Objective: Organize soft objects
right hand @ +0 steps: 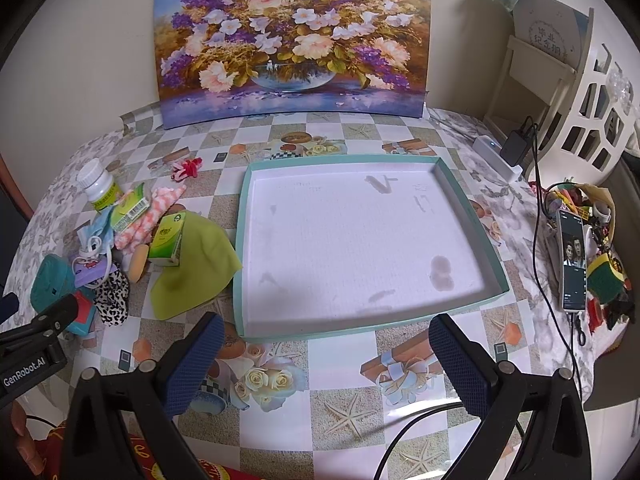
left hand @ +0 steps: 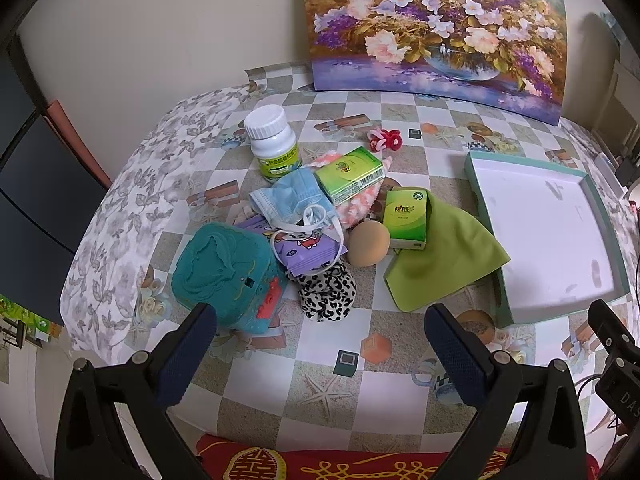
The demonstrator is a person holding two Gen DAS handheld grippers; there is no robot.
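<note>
Home rm: patterned tablecloth (right hand: 340,392), flower painting (right hand: 292,40) vs wall, charging phone (right hand: 574,260).

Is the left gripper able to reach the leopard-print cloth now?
Probably yes. The left gripper is open, and the leopard-print cloth lies just ahead between its fingers, at the pile's near edge with nothing on top of it.

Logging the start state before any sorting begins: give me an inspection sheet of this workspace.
Surface: table under a patterned checked cover.
Job's things: green cloth, blue face mask, spotted fabric and pink knit piece piled left of the tray, which holds nothing.
Clutter: pill bottle, two tissue packs, teal toy, tan sponge.
Grippers: left tongs and right tongs open, holding nothing.
Cables: black cable runs to a phone at right.
Surroundings: flower painting against the wall.
</note>
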